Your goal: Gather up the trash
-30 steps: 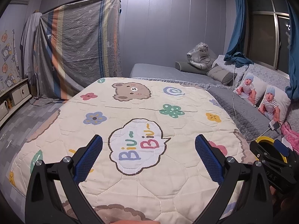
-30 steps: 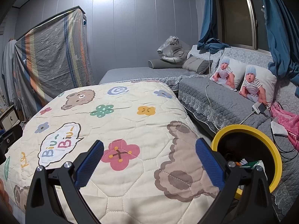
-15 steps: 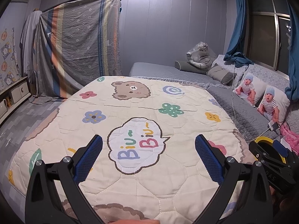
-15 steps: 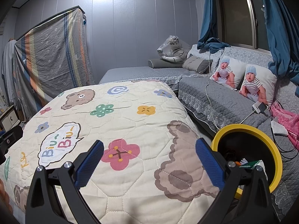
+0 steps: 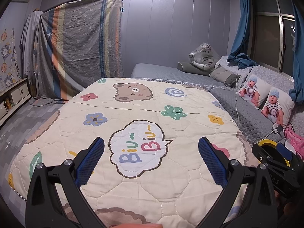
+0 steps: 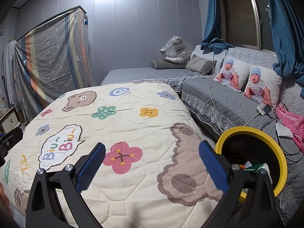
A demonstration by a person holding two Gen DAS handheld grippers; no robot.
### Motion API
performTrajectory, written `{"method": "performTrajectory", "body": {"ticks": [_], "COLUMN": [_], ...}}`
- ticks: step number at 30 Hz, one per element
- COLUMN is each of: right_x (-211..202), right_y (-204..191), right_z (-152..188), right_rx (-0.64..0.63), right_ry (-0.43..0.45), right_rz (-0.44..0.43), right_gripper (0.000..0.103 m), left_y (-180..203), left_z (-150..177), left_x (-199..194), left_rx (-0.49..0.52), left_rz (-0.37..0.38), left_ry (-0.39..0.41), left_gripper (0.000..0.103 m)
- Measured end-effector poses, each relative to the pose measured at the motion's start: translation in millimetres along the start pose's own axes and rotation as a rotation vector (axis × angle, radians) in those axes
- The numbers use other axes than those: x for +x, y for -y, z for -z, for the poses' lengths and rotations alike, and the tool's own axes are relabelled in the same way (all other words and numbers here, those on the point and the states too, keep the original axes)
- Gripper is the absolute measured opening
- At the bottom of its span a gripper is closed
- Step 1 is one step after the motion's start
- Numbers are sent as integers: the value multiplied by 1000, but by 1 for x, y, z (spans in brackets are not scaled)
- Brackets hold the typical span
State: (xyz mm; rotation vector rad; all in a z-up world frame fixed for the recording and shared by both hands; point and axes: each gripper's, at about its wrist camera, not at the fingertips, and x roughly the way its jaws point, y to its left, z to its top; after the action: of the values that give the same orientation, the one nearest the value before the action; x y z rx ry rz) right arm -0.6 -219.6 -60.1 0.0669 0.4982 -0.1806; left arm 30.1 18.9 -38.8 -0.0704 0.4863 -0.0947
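Bin [image 6: 281, 152], yellow rim, black inside, sits just right of right hand-held gripper [image 6: 152, 163]; scraps of trash [image 6: 252, 166] inside, white, green, orange. Both hand-held grippers, left [image 5: 151, 161] included, spread apart, empty, over quilt [image 5: 144, 117].

Quilt [image 5: 144, 98]: matt stitched cloth. Bin rim [image 6: 281, 152]: glossy yellow plastic. Left hand-held gripper [image 5: 151, 161]: matt black plastic, textured blue pads [image 5: 91, 163].

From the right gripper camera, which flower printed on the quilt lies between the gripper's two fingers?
The pink flower with the dark cross and yellow dots. The green and yellow flowers lie farther up the quilt.
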Motion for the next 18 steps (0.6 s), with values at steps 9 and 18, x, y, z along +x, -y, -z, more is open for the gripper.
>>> {"method": "performTrajectory", "body": {"ticks": [9, 18], "right_x": [0, 1], "right_y": [0, 0], "right_z": [-1, 0], "right_rx": [0, 1], "right_ry": [-2, -2], "right_rz": [0, -1], "right_gripper": [95, 95], "left_y": [1, 2], "left_z": [-2, -2], "left_x": [1, 1], "left_rx": [2, 1], "left_rz": [3, 2], "left_ry": [-3, -4], "left_gripper": [95, 95]}}
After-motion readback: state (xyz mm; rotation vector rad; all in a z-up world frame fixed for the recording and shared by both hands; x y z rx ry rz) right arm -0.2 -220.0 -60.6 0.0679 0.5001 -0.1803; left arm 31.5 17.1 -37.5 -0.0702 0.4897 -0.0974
